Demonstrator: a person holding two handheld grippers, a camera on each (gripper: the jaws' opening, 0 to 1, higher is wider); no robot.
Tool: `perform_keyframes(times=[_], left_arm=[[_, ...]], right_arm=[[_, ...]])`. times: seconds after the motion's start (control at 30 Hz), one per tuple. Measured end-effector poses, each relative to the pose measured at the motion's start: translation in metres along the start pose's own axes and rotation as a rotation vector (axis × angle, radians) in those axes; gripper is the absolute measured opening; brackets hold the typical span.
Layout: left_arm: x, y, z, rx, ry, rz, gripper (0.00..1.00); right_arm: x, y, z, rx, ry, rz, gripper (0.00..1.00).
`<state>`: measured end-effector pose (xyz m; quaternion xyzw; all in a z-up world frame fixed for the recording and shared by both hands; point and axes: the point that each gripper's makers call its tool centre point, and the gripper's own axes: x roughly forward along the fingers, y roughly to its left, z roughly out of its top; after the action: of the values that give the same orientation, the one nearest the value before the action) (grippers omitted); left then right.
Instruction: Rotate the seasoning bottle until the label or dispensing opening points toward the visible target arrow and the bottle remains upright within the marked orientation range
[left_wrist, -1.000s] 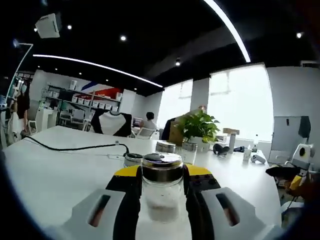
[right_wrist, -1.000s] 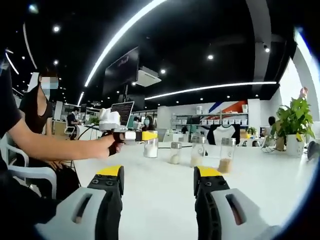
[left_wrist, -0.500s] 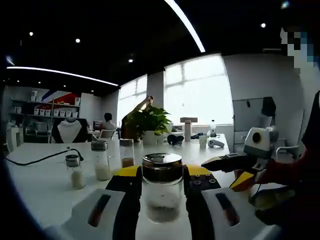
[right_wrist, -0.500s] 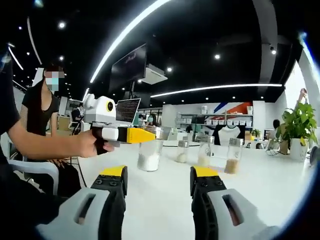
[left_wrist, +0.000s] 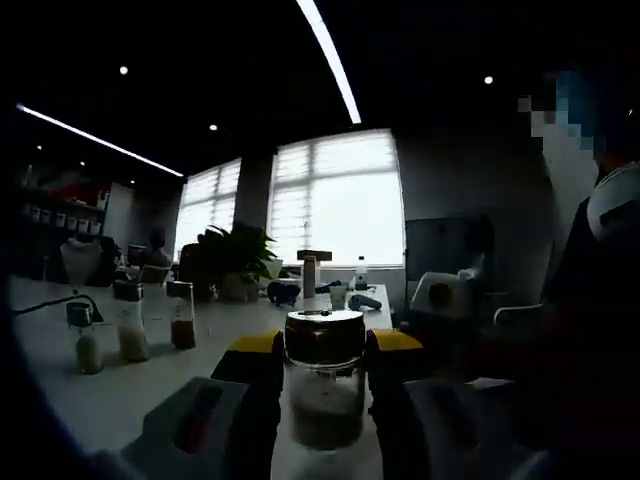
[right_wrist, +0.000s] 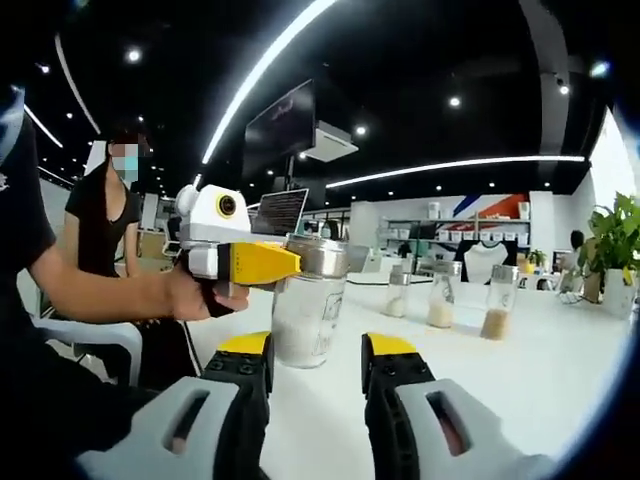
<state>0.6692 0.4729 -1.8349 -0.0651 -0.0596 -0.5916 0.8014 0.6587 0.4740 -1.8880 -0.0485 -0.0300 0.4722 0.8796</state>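
The seasoning bottle (left_wrist: 323, 395) is clear glass with a steel lid and pale powder in its lower half. It stands upright between my left gripper's (left_wrist: 323, 348) yellow-tipped jaws, which are shut on it. In the right gripper view the same bottle (right_wrist: 308, 318) shows a faint label, and the left gripper (right_wrist: 252, 263) holds it from the left in a person's hand. My right gripper (right_wrist: 316, 358) is open just in front of the bottle, apart from it. I cannot tell whether the bottle's base touches the white table (right_wrist: 520, 380).
Three more seasoning bottles (right_wrist: 441, 298) stand in a row farther back on the table, and the same row (left_wrist: 130, 325) shows dimly in the left gripper view. A person (right_wrist: 100, 225) sits at the table's left. A potted plant (left_wrist: 235, 265) stands by the windows.
The left gripper has brought the bottle much closer to the right gripper. The left gripper view has swung toward the windows and darkened. My right jaws have narrowed a little.
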Motion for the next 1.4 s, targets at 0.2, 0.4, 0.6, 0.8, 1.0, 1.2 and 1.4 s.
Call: perform_keyframes(times=[0.2,0.4,0.6,0.8,1.0,1.2,1.4], left_arm=[[0.005,-0.015,-0.003,0.005,0.001,-0.066,0.34],[0.007,-0.028,-0.008,-0.011,0.006,-0.147,0.34],[0.007,-0.025,-0.011,-0.022,0.008,-0.129,0.34],[0.011,-0.024,-0.012,0.020,0.021,-0.061,0.35],[0.018,-0.020,-0.016,0.084,0.068,0.059,0.35],[0.021,-0.004,-0.032,0.152,0.163,0.222,0.38],[0.016,-0.001,-0.027,0.100,0.144,0.229,0.38]], right_arm=[[0.005,0.012,-0.002,0.038,-0.005,0.051,0.31],[0.007,0.022,-0.004,0.086,-0.016,0.106,0.33],[0.007,0.021,-0.006,0.115,0.002,0.064,0.31],[0.006,0.009,-0.008,0.008,0.035,-0.055,0.31],[0.006,0.003,-0.009,0.027,0.033,-0.118,0.30],[0.008,-0.002,-0.013,-0.075,0.094,-0.240,0.30],[0.009,0.001,-0.012,-0.075,0.075,-0.187,0.31]])
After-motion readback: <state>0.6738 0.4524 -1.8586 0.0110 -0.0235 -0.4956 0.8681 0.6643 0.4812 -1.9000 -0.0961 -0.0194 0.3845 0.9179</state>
